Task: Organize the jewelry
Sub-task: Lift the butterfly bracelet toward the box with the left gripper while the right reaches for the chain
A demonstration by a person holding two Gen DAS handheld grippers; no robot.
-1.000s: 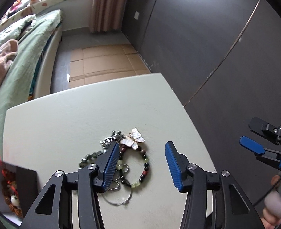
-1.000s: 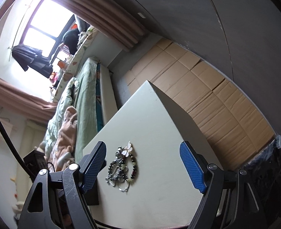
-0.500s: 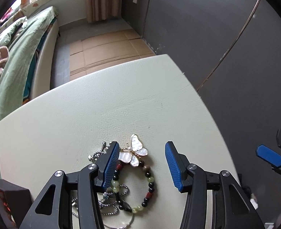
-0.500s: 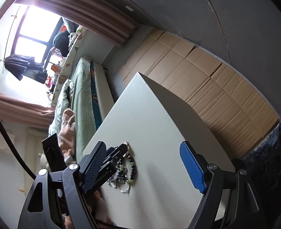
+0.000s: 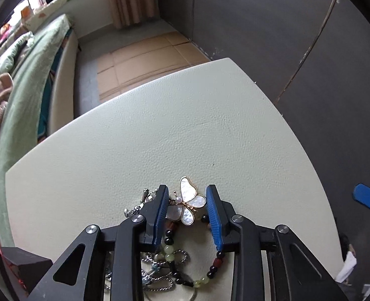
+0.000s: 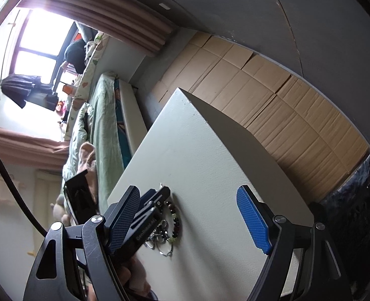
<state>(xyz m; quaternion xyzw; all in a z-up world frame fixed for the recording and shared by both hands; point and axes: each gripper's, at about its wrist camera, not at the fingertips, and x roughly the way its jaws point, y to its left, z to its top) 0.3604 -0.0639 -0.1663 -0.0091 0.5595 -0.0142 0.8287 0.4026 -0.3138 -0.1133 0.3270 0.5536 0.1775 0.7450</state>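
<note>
**Left gripper narrows around the butterfly brooch**

Your left gripper (image 5: pixel 186 209) has come down onto the jewelry pile and its jaws have just been closing. A second ago they stood wide over the tangle; now the blue pads flank the butterfly brooch (image 5: pixel 188 204), which lies between them on the pale bench (image 5: pixel 185 130). The pads look close to the wings, but a firm pinch is not evident, so treat this as not yet a grip.

The beaded bracelet (image 5: pixel 211 271) and the silver chain (image 5: pixel 160 279) trail back under the gripper, tangled with the brooch's lower edge. Lifting now would probably drag them along.

Your right gripper (image 6: pixel 192 222) has its jaws wide apart with nothing in them, waiting beside the pile. A dark jewelry box (image 5: pixel 19 266) sits at the bench's near left corner, the likely destination once the brooch is secured and freed from the strands.
</note>
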